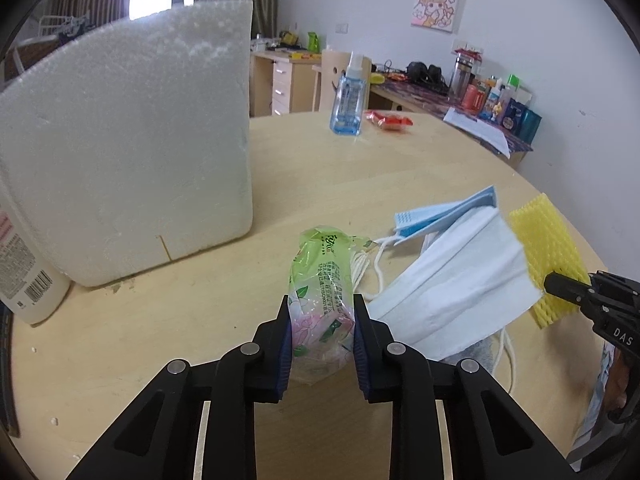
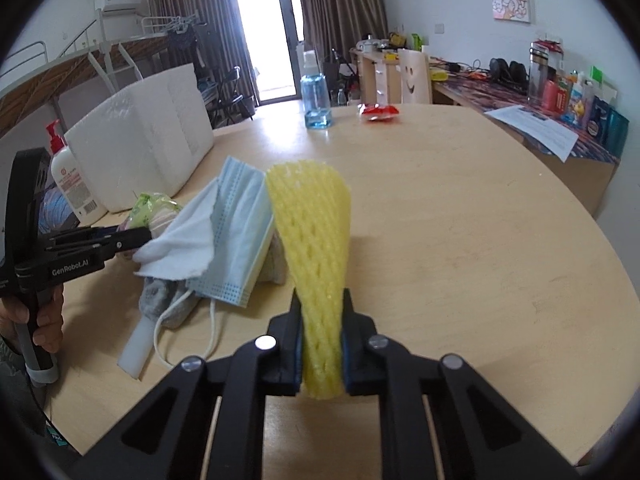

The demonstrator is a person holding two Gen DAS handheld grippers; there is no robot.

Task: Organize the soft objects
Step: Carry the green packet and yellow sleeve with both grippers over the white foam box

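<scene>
Left gripper (image 1: 321,332): angled down at the counter (image 1: 360,168), blue pads pinched on a tissue pack (image 1: 322,300), a soft green-and-pink printed plastic packet lying near the counter's near edge.
Right gripper (image 2: 322,344): angled down likewise, clamped on a foam net (image 2: 310,224), a yellow mesh sleeve squeezed narrow at the pads and flaring wide beyond them.
Between the two: masks (image 1: 452,276), pleated white and pale blue, with white ear loops, heaped on the counter; the net's edge touches them.
Foam box (image 1: 132,140): white, pebbled, blocky, at far left.
Right view only: a hand (image 2: 44,320) on the left gripper's handle, a grey cloth (image 2: 160,300) under the masks, a pump bottle (image 2: 70,172).
Far side: blue spray bottle (image 1: 347,100), red packet (image 1: 390,121).
</scene>
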